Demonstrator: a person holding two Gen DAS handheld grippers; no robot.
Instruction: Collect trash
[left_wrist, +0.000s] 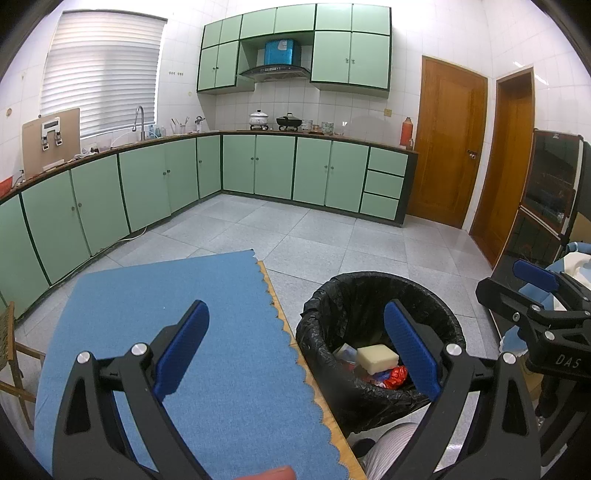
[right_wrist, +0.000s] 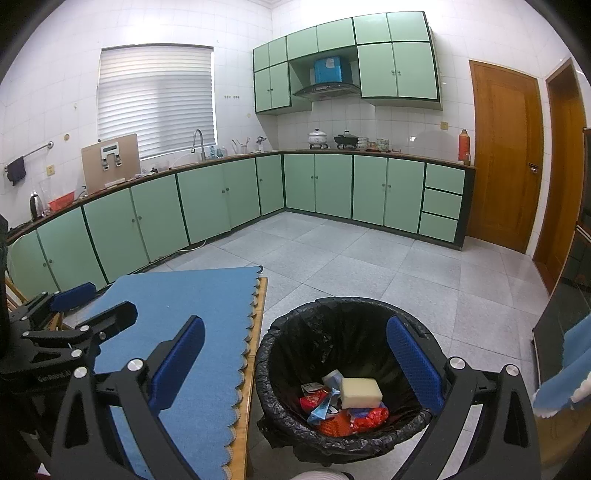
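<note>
A pale grey tiled floor (right_wrist: 369, 266) spreads across the kitchen, bordered at the back and on the left by an L-shaped run of mint-green base cabinets (right_wrist: 207, 199) under a dark worktop. Two brown wooden doors (right_wrist: 506, 155) stand in the wall to the right of the cabinets.

Nearer, a wooden table (right_wrist: 255, 332) is covered by a blue felt mat with a scalloped edge (left_wrist: 207, 332); only a thin strip of wood shows along its right side. Just beside that edge, on the floor, stands a round bin lined with a black plastic bag (right_wrist: 332, 325), the bag folded over its rim.

The left gripper (left_wrist: 295, 347) is spread wide and holds nothing, its blue-padded fingers (left_wrist: 184, 343) framing the mat's edge on one side and the bin on the other. The right gripper (right_wrist: 295, 362) is likewise wide apart and empty, and hangs above the bin mouth, one finger over the mat and the other over the bin's right rim. Each gripper shows in the other's camera, at the side of the view.

The trash lies at the bottom of the bin: a pale cream rectangular block like a sponge (right_wrist: 360, 392) rests on top of crumpled red and orange wrappers (right_wrist: 354, 419), with a light blue wrapper (right_wrist: 325, 404) and a small white scrap (right_wrist: 310, 387) touching them.
</note>
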